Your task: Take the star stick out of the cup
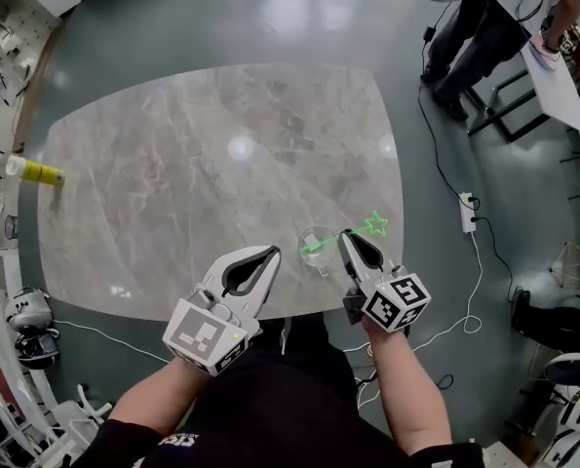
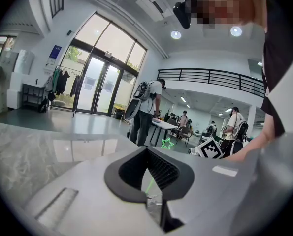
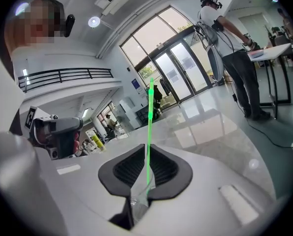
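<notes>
The right gripper [image 3: 147,162] is clamped on the thin green star-tipped stick [image 3: 149,117], whose lower end sits inside the clear cup [image 1: 316,249] beside its tips, so lift-out is not yet done.

Marble table [image 1: 173,154] with clear cup [image 1: 316,248], yellow bottle [image 1: 36,172]

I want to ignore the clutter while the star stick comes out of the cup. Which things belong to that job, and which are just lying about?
Job: star stick, clear cup, right hand-held gripper closed on the stick, marble table.
Lying about: yellow container at the table's left edge, power strip on the floor.
</notes>
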Demonstrator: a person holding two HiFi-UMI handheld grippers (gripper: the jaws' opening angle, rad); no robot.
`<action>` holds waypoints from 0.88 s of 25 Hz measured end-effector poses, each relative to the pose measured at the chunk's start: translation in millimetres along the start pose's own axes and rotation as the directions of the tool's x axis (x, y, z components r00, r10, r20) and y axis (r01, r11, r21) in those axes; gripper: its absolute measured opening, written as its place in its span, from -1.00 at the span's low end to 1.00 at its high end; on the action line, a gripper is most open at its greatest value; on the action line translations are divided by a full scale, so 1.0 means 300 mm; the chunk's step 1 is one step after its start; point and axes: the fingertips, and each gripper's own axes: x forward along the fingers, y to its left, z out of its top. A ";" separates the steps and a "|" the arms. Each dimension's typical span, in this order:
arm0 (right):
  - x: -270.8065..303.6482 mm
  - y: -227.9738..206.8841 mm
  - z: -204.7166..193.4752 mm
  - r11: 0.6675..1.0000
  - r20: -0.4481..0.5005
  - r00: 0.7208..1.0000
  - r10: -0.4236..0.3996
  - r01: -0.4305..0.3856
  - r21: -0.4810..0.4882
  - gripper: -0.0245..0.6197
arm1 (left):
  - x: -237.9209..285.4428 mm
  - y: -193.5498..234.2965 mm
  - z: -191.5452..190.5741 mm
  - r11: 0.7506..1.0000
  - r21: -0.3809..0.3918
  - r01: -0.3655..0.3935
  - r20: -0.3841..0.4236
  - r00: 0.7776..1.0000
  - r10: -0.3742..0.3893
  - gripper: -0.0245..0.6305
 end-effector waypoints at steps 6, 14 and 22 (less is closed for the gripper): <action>0.023 0.010 0.021 1.000 0.012 1.000 -0.005 0.005 0.005 -0.83 | -0.030 0.027 0.011 1.000 -0.012 -0.022 0.015 1.000 0.022 -0.93; -0.026 0.104 0.155 0.999 0.056 0.998 0.031 -0.030 -0.025 -0.84 | -0.058 0.018 0.112 1.000 0.008 -0.021 0.081 0.996 0.020 -0.93; -0.141 0.179 0.291 0.998 0.110 0.993 0.034 -0.027 -0.064 -0.84 | -0.077 -0.006 0.159 1.000 0.022 -0.013 0.106 0.994 0.011 -0.93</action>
